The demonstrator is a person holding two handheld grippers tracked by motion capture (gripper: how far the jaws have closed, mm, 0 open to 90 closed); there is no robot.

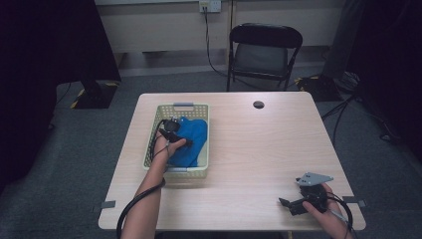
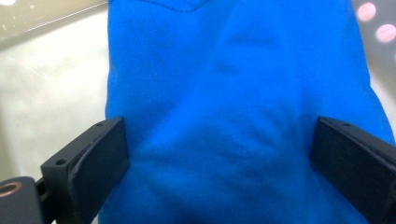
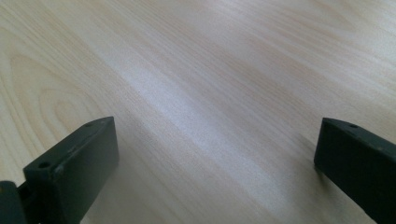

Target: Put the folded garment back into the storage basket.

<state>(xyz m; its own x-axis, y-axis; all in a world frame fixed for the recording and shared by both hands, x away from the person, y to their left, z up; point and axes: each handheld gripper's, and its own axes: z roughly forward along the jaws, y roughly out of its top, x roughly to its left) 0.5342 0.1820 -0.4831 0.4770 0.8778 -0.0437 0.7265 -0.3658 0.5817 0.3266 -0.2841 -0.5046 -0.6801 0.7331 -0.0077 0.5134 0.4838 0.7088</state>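
In the high view, the left gripper is reaching into a pale yellow basket that is sitting on the left half of the tabletop. A blue cloth is lying inside the basket, filling most of its right and near part; the gripper and hand are covering the cloth's left edge, so its full outline is hard to make out. The right gripper is resting near the tabletop's near right corner, well apart from the basket, its fingers pointing left. A black folding chair is standing beyond the far edge.

In the left gripper view, the fingers are standing wide apart with the blue cloth lying between them, its folds bulging up; whether they are touching the fabric is unclear, and the cloth is running off the frame at top and bottom.

In the right gripper view, the fingers are spread wide over bare wood grain, gripping nothing.
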